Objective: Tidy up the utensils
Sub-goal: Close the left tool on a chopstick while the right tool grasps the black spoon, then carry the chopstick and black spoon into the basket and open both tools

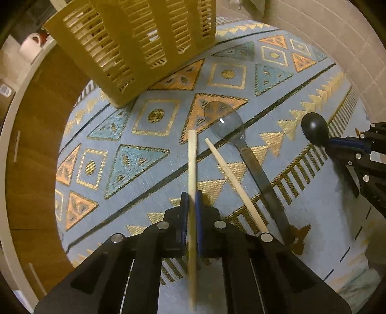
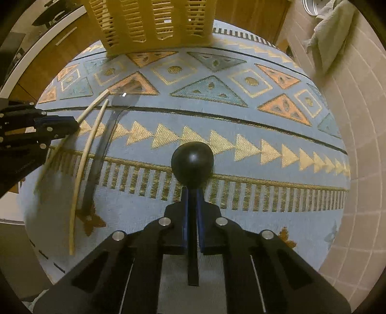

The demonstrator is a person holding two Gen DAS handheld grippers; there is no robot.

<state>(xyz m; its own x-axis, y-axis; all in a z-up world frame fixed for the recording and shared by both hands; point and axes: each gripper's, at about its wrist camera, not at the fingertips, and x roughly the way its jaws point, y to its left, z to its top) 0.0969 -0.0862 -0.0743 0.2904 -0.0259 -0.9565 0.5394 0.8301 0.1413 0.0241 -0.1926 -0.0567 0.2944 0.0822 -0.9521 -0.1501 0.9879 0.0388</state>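
My left gripper (image 1: 192,200) is shut on a wooden chopstick (image 1: 192,159) that points forward over the patterned cloth. A second chopstick (image 1: 235,183) lies on the cloth just to its right, next to a clear grey plastic spoon (image 1: 223,118) with a dark handle. My right gripper (image 2: 192,195) is shut on the handle of a black spoon (image 2: 192,162), its round bowl ahead of the fingers; it also shows at the right of the left wrist view (image 1: 314,129). A yellow slatted utensil basket (image 1: 135,43) stands at the far edge, also in the right wrist view (image 2: 154,21).
The table wears a blue cloth (image 1: 144,154) with orange and teal triangles and gold bands. A wooden cabinet (image 1: 38,135) is to the left, tiled floor (image 2: 357,120) to the right, with a grey rag (image 2: 333,38) lying on it.
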